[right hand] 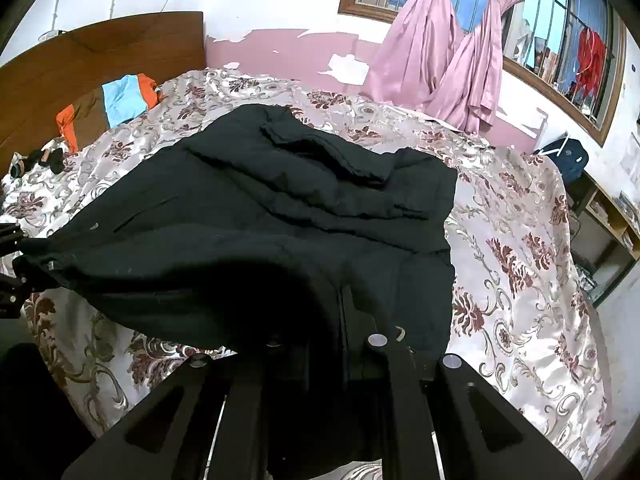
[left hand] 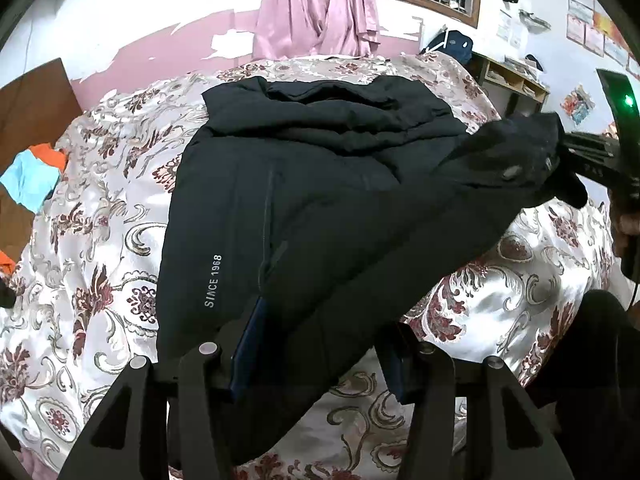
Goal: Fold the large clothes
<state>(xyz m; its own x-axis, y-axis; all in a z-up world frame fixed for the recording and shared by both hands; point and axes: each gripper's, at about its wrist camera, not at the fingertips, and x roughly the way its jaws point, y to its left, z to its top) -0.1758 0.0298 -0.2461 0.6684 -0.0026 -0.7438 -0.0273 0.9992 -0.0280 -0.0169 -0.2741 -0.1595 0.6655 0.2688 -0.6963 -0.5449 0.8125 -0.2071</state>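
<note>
The large black padded jacket (left hand: 304, 184) (white "SINCE 1968" lettering at lower centre) fills the middle of both frames, lying on the floral satin bedspread (left hand: 100, 248). The left claw (left hand: 320, 356) grips its near hem at the bottom of the frame. The right claw (right hand: 320, 344) clamps another hem edge, lifted above the bed.

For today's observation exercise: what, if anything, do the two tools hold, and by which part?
Both grip the black padded jacket along its raised near edge: left tool at one end, right tool at the other.
</note>
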